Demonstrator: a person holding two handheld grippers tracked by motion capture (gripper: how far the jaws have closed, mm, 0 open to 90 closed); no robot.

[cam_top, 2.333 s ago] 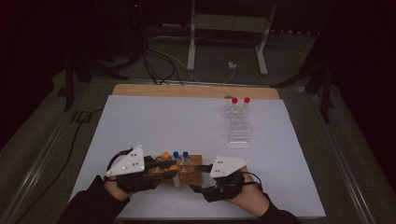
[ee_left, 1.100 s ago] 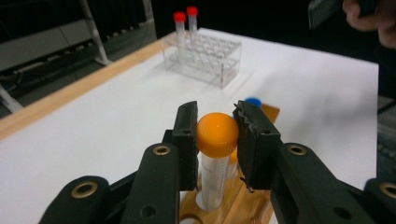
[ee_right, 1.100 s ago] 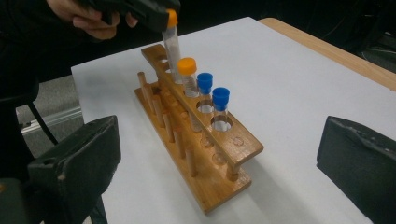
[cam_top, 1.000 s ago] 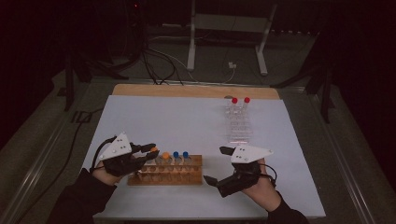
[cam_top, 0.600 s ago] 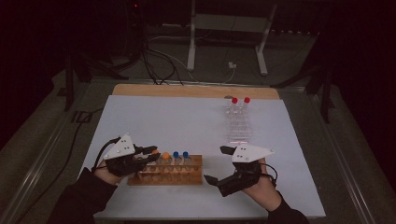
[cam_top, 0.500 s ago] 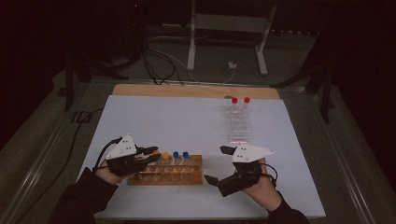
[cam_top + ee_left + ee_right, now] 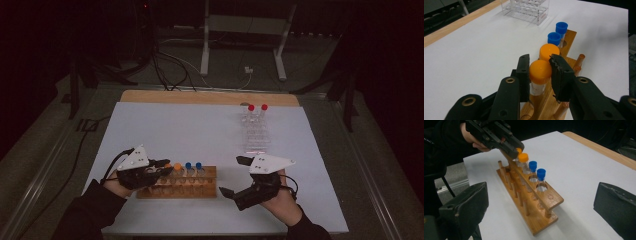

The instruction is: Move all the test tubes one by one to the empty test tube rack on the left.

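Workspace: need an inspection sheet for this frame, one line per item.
Surface: white tabletop, wooden strip at far edge.
Job's things: wooden rack near front holding two orange-capped tubes and two blue-capped tubes; clear rack farther back with two red-capped tubes.
Clutter: nothing seen.
Grippers: left gripper has its jaws around the nearest orange cap, contact unclear; right gripper open, off the rack.
Cables: loose cables on floor behind table.
Surroundings: dark room, metal stand legs behind.

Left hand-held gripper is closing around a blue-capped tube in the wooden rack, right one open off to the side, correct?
Not quite: the left hand-held gripper brackets an orange-capped tube, not blue, as the left gripper view shows. The wooden rack and the open right hand-held gripper are right.
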